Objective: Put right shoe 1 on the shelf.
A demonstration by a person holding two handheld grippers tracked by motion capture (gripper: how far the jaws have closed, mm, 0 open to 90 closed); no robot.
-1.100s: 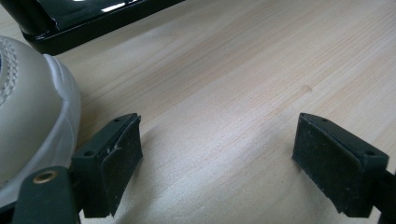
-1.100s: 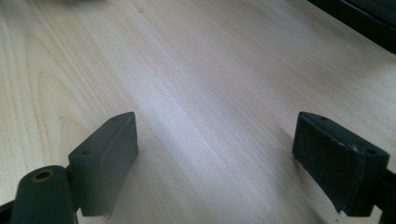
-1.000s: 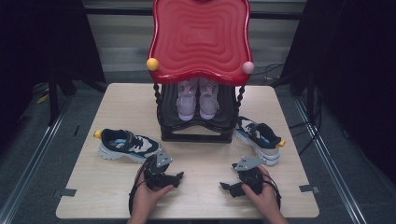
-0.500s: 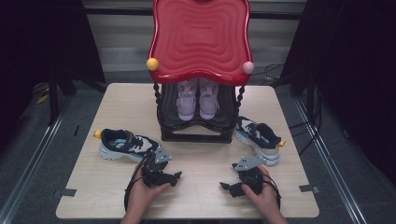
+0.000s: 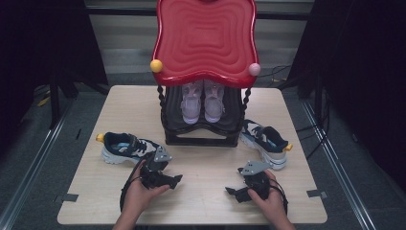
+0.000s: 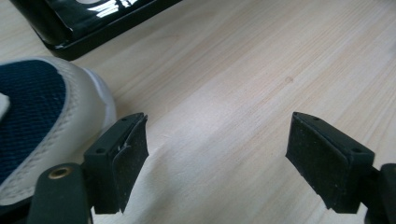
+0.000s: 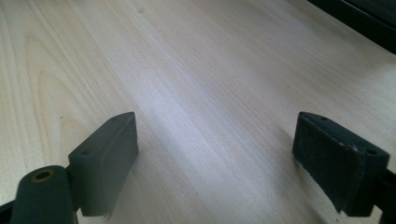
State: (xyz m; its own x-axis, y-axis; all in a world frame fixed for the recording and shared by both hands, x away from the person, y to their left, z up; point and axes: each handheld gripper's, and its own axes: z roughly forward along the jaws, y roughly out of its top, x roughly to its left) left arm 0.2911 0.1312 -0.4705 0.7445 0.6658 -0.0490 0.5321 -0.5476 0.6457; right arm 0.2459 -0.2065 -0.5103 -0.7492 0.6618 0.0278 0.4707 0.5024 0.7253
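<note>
the left gripper (image 5: 174,179) rests low over the wooden table (image 5: 206,201) at about 7 o'clock from the table's middle in the high view, held by the person's left hand (image 5: 139,194). its jaws stand wide apart with nothing between them; in the left gripper view only bare wood lies in the gap (image 6: 217,158). the navy and white sneaker (image 5: 128,147) lies on its sole at roughly 9 o'clock from the table's middle, just beside this gripper, with a yellow tab at its heel end. in the left gripper view its rounded toe (image 6: 44,121) sits at 9 o'clock, close against the outer side of the left jaw; whether it touches cannot be told.

the right gripper (image 5: 233,191) sits at about 5 o'clock, in the right hand (image 5: 268,199), its jaws likewise spread wide and empty over plain wood (image 7: 215,158). the second sneaker (image 5: 265,141) lies at 3 o'clock, next to the black stand (image 5: 201,136), well apart from that gripper.

the stand holds a pair of pale pink shoes (image 5: 203,103) on its shelf, toes toward the person, under a red wavy top (image 5: 205,40) with a yellow ball (image 5: 156,65) and a pink ball (image 5: 254,69) at its near corners.
</note>
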